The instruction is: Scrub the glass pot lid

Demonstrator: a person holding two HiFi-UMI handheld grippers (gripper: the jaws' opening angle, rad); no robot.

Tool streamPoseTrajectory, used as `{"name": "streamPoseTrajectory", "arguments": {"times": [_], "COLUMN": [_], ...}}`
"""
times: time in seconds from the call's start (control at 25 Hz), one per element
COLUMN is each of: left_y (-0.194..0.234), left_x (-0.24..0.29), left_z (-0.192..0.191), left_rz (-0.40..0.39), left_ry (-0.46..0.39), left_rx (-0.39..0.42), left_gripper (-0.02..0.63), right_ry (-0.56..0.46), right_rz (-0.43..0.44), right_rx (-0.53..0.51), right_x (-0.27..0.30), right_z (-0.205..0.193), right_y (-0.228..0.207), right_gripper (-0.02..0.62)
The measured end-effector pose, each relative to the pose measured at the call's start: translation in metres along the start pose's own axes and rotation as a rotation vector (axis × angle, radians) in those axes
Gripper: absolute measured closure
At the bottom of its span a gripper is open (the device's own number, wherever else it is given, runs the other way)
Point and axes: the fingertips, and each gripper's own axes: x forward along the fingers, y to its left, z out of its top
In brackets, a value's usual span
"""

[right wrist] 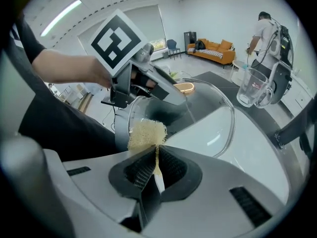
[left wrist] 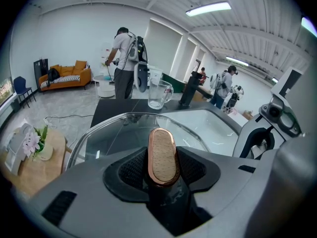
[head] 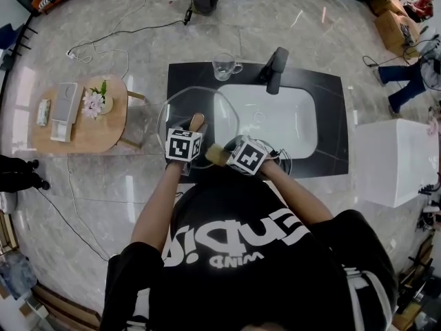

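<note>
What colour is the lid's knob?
Light wood with a copper rim; the knob shows best in the left gripper view.

Head cam: overhead, faces steeply down on desk [head: 331, 116] w/ sink [head: 275, 119]; wide, whole desk + floor around it in frame. L gripper [left wrist: 163, 170] cam: sits right behind jaws, v. close to lid [left wrist: 114, 138], faces across sink to mug [left wrist: 158, 94] & room beyond. R gripper [right wrist: 154, 165] cam: same close mount, sponge [right wrist: 147, 133] just ahead, faces sideways at L gripper & lid. All 3 share lid, sink, mug; both gripper cams also share sofa [left wrist: 64, 76] & person [left wrist: 124, 58] w/ backpack.
</note>
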Motion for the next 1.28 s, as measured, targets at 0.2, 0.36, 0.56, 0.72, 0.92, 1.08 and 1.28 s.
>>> {"name": "streamPoseTrajectory", "arguments": {"times": [0.2,0.36,0.56,0.72,0.92,1.08,1.28], "left_y": [-0.005,-0.008,-0.014,-0.024,-0.038,-0.044,-0.045], "left_x": [-0.007,-0.020,-0.044,-0.069,-0.107,-0.132,-0.159], "left_z": [0.001,0.006,0.019,0.030,0.042,0.048,0.061], "left_rz": [0.002,0.009,0.009,-0.011,-0.028,-0.029,-0.012], "left_ry": [0.003,-0.022,-0.078,-0.127,-0.217,-0.276,-0.350], "left_rx": [0.039,0.054,0.057,0.072,0.045,0.023,0.007], "left_gripper": [0.400,0.393,0.393,0.397,0.501,0.555,0.589], "right_ry": [-0.036,-0.078,-0.110,-0.186,-0.408,-0.553,-0.688], "right_rz": [-0.045,-0.036,-0.027,-0.009,-0.014,-0.078,-0.208], "right_rx": [0.055,0.120,0.201,0.263,0.347,0.385,0.392], "right_x": [-0.019,-0.030,-0.040,-0.052,-0.096,-0.134,-0.173], "right_z": [-0.003,-0.006,-0.018,-0.018,0.008,0.021,0.033], "right_y": [-0.016,-0.020,-0.020,-0.016,-0.021,-0.028,-0.033], "right_gripper": [0.572,0.571,0.572,0.571,0.572,0.571,0.571]}}
